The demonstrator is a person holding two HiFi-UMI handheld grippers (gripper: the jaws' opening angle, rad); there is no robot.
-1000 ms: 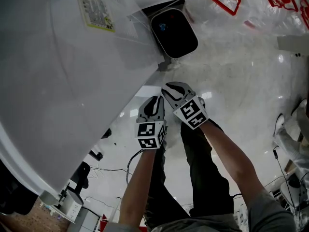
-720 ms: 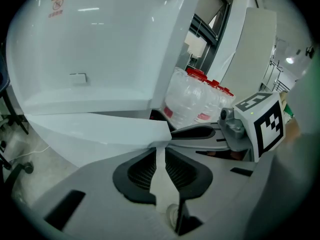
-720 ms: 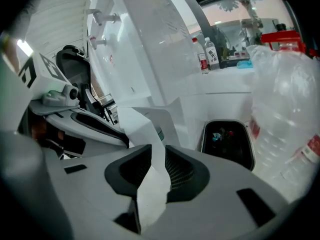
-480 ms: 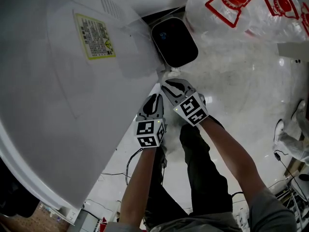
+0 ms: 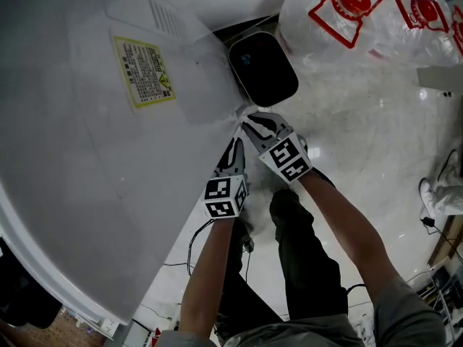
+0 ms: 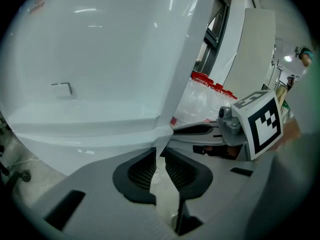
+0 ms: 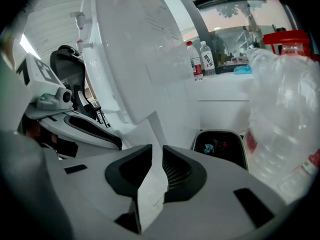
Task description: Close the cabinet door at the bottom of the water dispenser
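Left gripper [image 6: 159, 156] clamped on free edge of white cabinet door [image 5: 94, 157]. Right gripper [image 7: 156, 156] just beside it, clamped on the same door's corner. Door panel fills the head view's left, yellow-label side showing. Black bin [image 5: 262, 67] near that corner.

White cabinet door [image 5: 87, 179], yellow label [image 5: 143, 71], black bin [image 5: 263, 67], seemingly clear bag [image 5: 376, 27] printed red

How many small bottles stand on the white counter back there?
2, side by side on the counter in the right gripper view: a red-labelled bottle and a clear bottle. Others may be hidden behind the bagged jugs.
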